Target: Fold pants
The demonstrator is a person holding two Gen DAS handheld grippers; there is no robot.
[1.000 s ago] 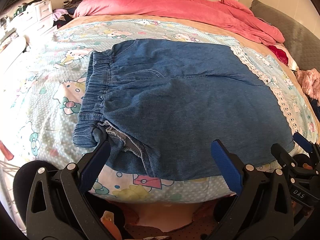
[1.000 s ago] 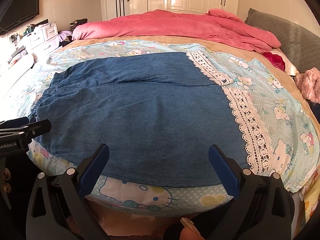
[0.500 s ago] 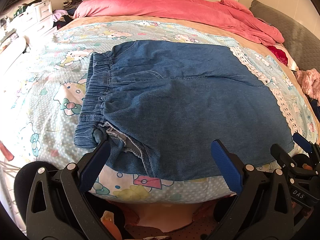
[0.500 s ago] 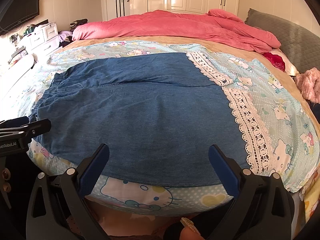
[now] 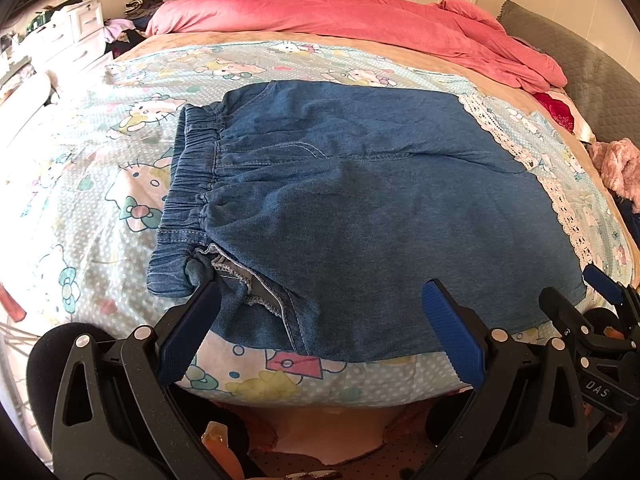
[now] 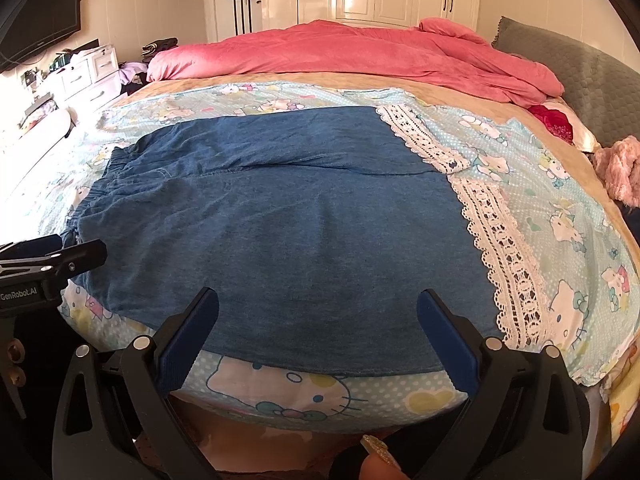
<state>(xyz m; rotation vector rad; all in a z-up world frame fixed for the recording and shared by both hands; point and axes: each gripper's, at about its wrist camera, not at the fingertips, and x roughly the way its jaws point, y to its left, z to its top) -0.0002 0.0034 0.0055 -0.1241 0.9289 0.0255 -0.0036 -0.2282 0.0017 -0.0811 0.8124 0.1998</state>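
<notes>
Left wrist view: we hold the left tool [image 5: 320, 312] and right tool [image 6: 318, 320] wide open, gripping nothing, over pants [image 5: 360, 208] at the bed [image 5: 80, 184] near edge.

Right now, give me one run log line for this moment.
stage: before first grasp | blue denim pants with white lace hems: flat on cartoon-print bedsheet | left gripper: open, near waistband corner | right gripper: open, at near leg edge
</notes>
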